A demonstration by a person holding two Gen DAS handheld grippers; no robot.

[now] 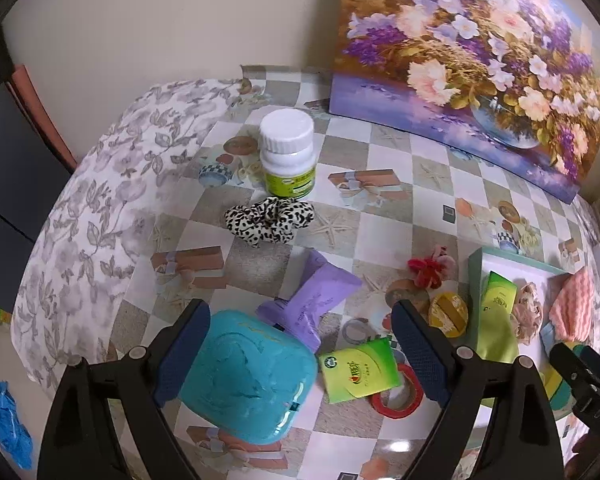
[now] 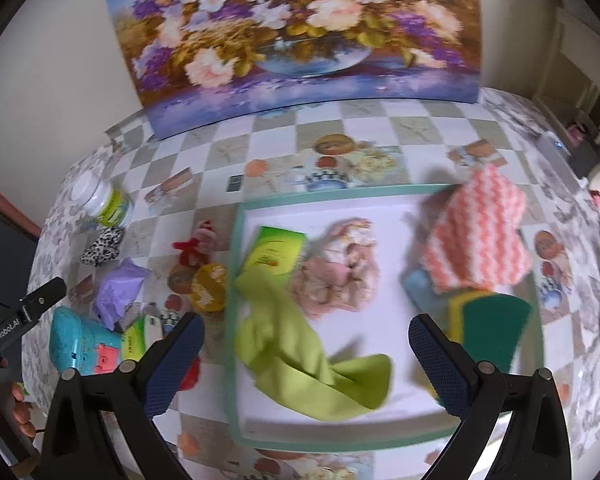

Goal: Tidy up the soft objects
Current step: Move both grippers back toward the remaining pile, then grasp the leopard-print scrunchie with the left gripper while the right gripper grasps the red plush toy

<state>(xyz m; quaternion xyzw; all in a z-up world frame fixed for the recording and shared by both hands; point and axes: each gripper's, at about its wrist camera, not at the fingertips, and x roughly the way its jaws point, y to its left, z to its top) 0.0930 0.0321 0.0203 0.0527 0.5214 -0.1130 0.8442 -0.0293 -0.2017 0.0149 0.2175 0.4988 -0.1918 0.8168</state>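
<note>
Scrunchie (image 1: 269,219), the leopard one, lies farthest left of the soft things not yet sorted, just in front of the white bottle (image 1: 287,151) and well apart from the tray (image 1: 475,280). The left gripper (image 1: 300,356) hangs above the clutter with its jaws wide apart and nothing between the pads; the teal case (image 1: 247,374) shows under the left finger, but it looks hard and I would pass it by. Beyond it lies the purple pack (image 1: 306,300), and nearer the tray the green packet (image 1: 358,370) rests partly on a red tape roll (image 1: 398,396).

For a clean pick I would come down on the scrunchie from above, pads either side of its bunched middle, clear of the bottle so it is not knocked over. The red bow (image 1: 430,271) sits just left of the tray, beside a yellow puck (image 1: 448,314); it is small, so the pinch should close fully.

The right gripper (image 2: 306,364) hovers over the tray, jaws likewise apart and empty. Already in the tray lie a green cloth (image 2: 300,356), a pink scrunchie (image 2: 340,272), a pink zigzag cloth (image 2: 476,232) and a sponge (image 2: 496,328). The bare patch behind the pink scrunchie looks the best place to drop the next thing; the right view is blurred, so finer detail there cannot be told.
</note>
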